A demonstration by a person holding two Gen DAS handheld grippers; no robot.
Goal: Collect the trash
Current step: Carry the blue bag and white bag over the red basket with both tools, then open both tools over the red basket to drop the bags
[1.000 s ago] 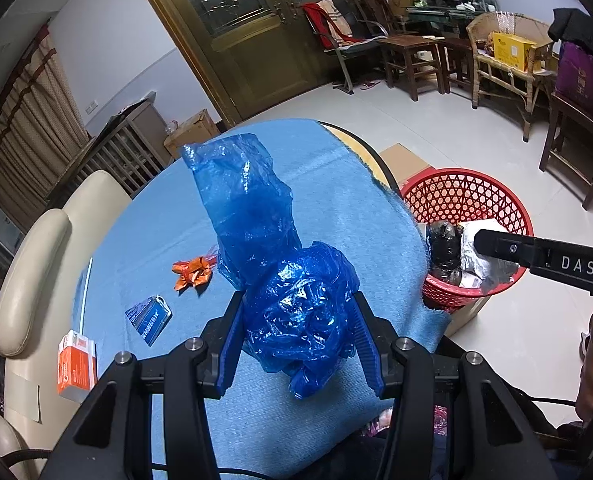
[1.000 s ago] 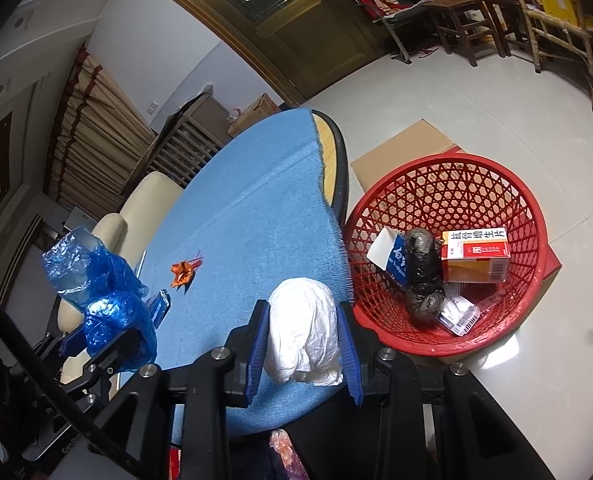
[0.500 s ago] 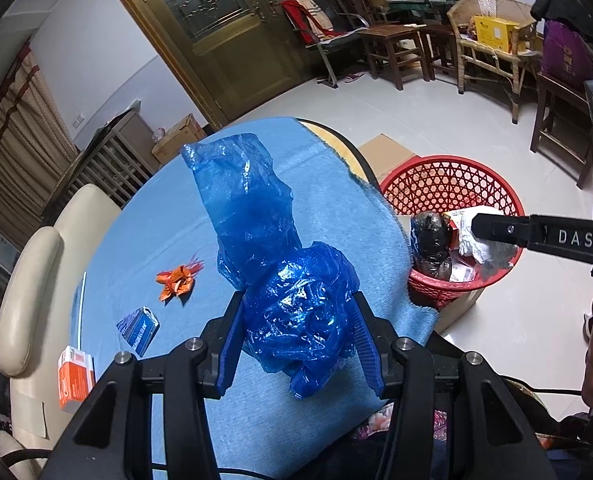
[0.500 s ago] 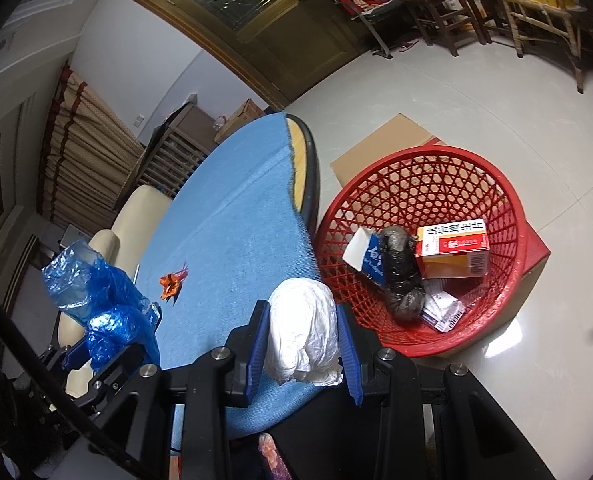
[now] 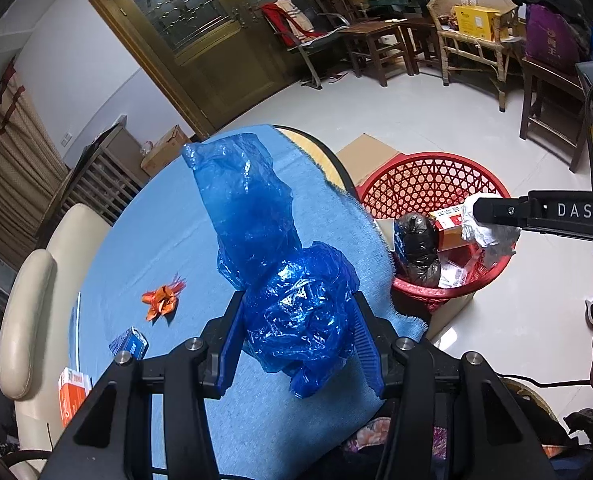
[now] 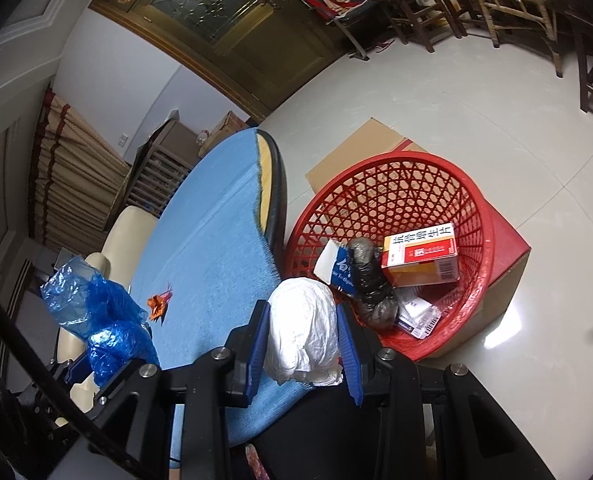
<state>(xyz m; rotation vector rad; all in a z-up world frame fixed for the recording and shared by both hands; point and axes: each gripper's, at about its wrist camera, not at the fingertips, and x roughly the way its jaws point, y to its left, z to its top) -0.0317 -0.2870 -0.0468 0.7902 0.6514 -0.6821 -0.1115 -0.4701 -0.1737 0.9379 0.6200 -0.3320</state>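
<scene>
Two tongs we hold: left gripper (image 5: 299, 334) clamps a blue bag (image 5: 280, 264), right gripper (image 6: 302, 344) clamps a white wad (image 6: 302, 330); only the left view shows an orange box (image 5: 72, 390) at the blue table's (image 5: 168, 232) near-left edge.

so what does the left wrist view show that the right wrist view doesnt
Only the left wrist view: a small blue packet and an orange-and-white box near the table's edge. Only the right wrist view: the blue-and-white carton in the red basket. Both: the blue plastic bag, white crumpled wad, orange wrapper.
</scene>
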